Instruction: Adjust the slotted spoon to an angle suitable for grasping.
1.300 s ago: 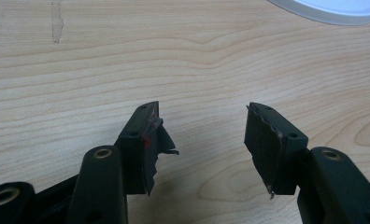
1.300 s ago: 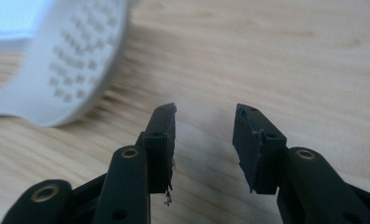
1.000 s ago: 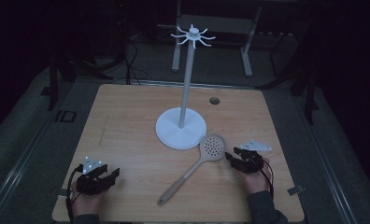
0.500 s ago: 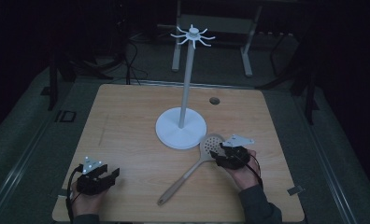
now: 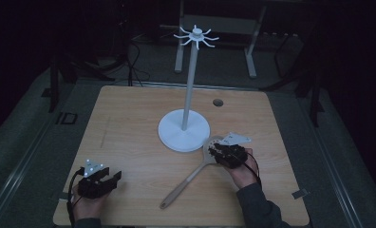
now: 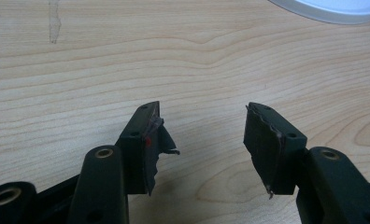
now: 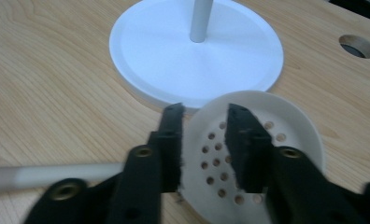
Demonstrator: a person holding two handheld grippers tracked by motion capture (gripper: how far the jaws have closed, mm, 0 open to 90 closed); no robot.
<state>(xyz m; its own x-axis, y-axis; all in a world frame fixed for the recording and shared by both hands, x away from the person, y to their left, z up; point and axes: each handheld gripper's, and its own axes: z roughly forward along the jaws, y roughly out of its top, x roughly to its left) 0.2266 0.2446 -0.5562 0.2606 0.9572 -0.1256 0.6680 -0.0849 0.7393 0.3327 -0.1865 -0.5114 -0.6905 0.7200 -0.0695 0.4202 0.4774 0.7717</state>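
Note:
A pale skimmer spoon [image 5: 191, 178] lies slanted on the wooden table [image 5: 129, 123], its perforated head [image 7: 286, 135] beside the white stand's round base [image 5: 183, 130]. My right gripper [image 5: 215, 150] hovers over that head. In the right gripper view its jaws [image 7: 204, 121] have just been closing; the left jaw sits at the head's rim, the right one over the holes, and the perforated surface shows in the gap with no pad pressing on it. The spoon's handle [image 7: 57, 175] runs off to the left, blurred. My left gripper [image 5: 114, 178] rests open near the front left with nothing between its jaws [image 6: 202, 135].
The stand's thin pole [image 5: 191, 80] rises to a ring of hooks [image 5: 196, 35]. A round hole [image 5: 218, 102] is cut in the table behind the base. The base's edge [image 6: 332, 9] shows far ahead of the left gripper. Dark floor surrounds the table.
My right gripper moved left from beside the spoon's head to over it, and its jaws came closer together. The left gripper and the spoon stayed put.

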